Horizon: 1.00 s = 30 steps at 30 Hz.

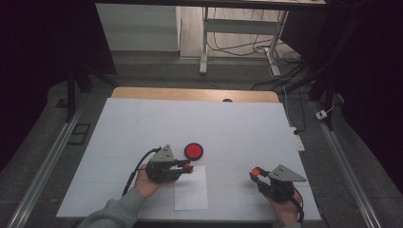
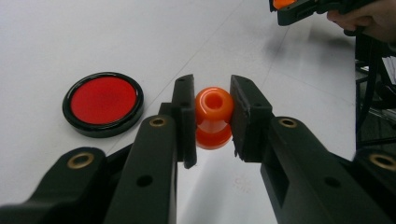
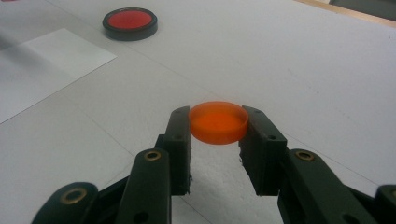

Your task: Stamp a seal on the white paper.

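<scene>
A small orange plastic piece with a rounded, hollow-topped head and a flared foot (image 2: 213,116) sits clamped between the jaws of the left tool (image 1: 186,167), held above the white tabletop (image 1: 237,128); its lower end is hidden behind the jaws. The right tool (image 1: 256,173) grips a flat orange translucent disc (image 3: 218,121) by its rim, clear of the surface. Near the left tool lies a shallow round black dish with a red inside (image 1: 193,150), nothing in it. A white paper sheet (image 1: 191,192) lies between the hands.
</scene>
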Each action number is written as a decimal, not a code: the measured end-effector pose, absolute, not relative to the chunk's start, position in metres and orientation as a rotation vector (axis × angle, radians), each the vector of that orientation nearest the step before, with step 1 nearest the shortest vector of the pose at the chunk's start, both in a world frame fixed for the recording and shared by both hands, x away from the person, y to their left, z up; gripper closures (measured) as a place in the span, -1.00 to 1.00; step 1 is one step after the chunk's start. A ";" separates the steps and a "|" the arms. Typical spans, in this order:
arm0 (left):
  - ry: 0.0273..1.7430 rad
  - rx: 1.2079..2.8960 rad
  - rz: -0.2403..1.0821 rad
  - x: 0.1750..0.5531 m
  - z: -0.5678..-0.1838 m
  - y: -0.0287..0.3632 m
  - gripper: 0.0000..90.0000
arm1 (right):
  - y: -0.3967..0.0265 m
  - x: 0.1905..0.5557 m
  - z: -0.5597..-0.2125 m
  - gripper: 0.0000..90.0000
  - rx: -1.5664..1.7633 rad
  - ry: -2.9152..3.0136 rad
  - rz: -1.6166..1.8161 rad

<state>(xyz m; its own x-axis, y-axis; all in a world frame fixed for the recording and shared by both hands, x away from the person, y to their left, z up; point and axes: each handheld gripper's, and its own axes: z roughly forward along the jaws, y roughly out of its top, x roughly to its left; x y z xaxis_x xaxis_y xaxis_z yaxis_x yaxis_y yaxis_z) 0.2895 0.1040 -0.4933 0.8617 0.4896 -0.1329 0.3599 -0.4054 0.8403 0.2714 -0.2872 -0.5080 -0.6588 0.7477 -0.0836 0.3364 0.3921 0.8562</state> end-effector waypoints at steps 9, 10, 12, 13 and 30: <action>0.608 2.063 0.147 0.288 -0.500 0.096 0.61 | -0.287 0.271 -0.508 0.43 0.931 2.191 1.189; 0.608 2.067 0.144 0.288 -0.502 0.095 0.61 | -0.287 0.271 -0.508 0.43 0.930 2.194 1.195; 0.604 2.078 0.139 0.288 -0.504 0.093 0.61 | -0.287 0.271 -0.508 0.43 0.929 2.193 1.197; 0.605 2.082 0.138 0.287 -0.505 0.092 0.61 | -0.287 0.271 -0.508 0.43 0.929 2.193 1.197; 0.614 2.139 0.103 0.283 -0.520 0.090 0.61 | -0.288 0.271 -0.508 0.43 0.930 2.189 1.202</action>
<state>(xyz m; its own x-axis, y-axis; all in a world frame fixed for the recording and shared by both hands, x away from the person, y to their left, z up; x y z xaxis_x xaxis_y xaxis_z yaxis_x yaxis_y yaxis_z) 0.2826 0.0903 -0.5204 0.8742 0.4629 -0.1468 0.3898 -0.4887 0.7805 0.2709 -0.2876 -0.5081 -0.6585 0.7483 -0.0798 0.3344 0.3860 0.8597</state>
